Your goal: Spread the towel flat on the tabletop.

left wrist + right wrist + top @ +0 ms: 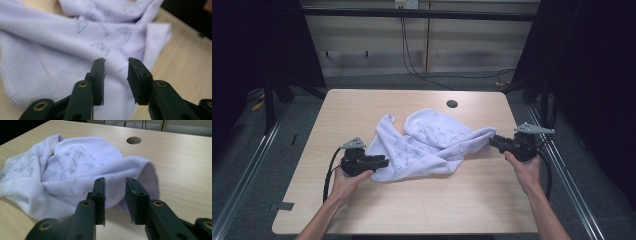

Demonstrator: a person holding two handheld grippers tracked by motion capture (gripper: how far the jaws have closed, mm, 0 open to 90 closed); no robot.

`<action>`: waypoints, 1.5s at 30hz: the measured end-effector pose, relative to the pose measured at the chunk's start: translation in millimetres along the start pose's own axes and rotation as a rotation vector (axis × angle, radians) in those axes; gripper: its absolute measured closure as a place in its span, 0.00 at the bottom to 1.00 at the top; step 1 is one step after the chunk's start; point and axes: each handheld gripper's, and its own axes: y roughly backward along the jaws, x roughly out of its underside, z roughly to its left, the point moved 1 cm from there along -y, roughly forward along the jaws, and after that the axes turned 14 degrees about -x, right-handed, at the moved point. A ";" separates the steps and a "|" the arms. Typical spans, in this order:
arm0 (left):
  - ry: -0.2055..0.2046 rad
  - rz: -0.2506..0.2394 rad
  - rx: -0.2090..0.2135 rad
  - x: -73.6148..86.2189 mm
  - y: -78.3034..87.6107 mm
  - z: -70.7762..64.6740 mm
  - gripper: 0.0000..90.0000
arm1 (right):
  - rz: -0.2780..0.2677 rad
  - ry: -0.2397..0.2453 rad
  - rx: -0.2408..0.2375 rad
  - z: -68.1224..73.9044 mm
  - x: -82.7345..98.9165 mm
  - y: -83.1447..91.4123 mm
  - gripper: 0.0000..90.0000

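The pale wooden rectangular surface (412, 210) has wide bare room along its near edge and its far edge, where a small round dark hole (452, 104) sits well apart from everything else. Its left and right edges drop off toward metal rails and dark floor.

The crumpled white fleece cloth with faint grey cat-face prints (427, 145) lies in the middle of the surface, bunched into soft folds, with a stitched hem along its borders. One corner reaches left, another reaches right.

The left hand-held gripper (382, 161) sits low at the cloth's left corner. In the left gripper view its black jaws stand partly apart, with the fabric lying just beyond and beneath them, and the pads (98, 75) do not press on it.

The right hand-held gripper (493, 141) sits at the cloth's right corner, near the surface's right edge. In the right gripper view its jaws are partly apart too, the folded corner just ahead of them, nothing clamped between.
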 end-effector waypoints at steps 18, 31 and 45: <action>-0.154 0.166 0.093 30.3 -9.2 -62.7 1.00 | 0.019 0.051 -0.232 82.6 33.7 -16.7 0.74; -0.064 0.064 0.115 26.5 29.5 -53.4 0.91 | 0.218 0.161 -0.407 147.2 61.9 -72.4 0.77; -0.097 0.164 -0.001 37.3 12.8 -25.8 0.88 | 0.381 0.234 -0.645 208.2 84.6 -130.7 0.65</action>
